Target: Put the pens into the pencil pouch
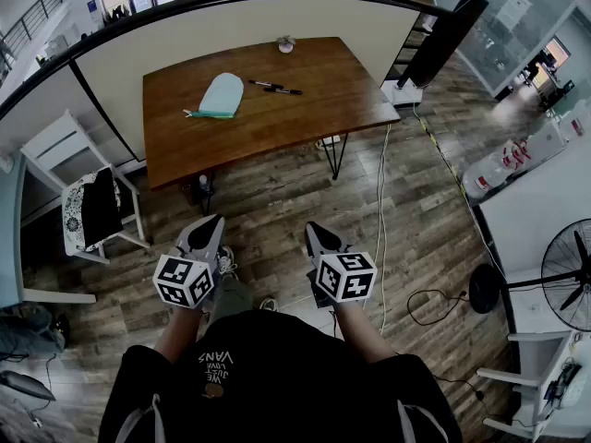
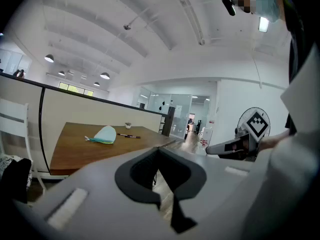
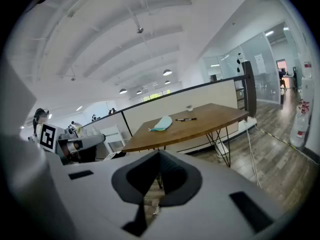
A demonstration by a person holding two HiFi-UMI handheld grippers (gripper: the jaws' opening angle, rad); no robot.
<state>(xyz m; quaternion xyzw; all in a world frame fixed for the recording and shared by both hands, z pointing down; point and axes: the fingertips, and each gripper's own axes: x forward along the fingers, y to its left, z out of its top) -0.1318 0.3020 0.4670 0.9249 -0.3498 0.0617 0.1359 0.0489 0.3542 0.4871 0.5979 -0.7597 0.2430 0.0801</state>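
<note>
A light teal pencil pouch lies on the wooden table, far ahead of me. Two dark pens lie side by side just right of the pouch. The pouch and pens show small in the left gripper view, and the pouch and pens again in the right gripper view. My left gripper and right gripper are held close to my body above the floor, well short of the table. Both are shut with nothing between their jaws.
A small round object sits at the table's far edge by the partition wall. A white chair with a dark garment stands at the left. Cables run over the floor on the right, near a fan and a white desk.
</note>
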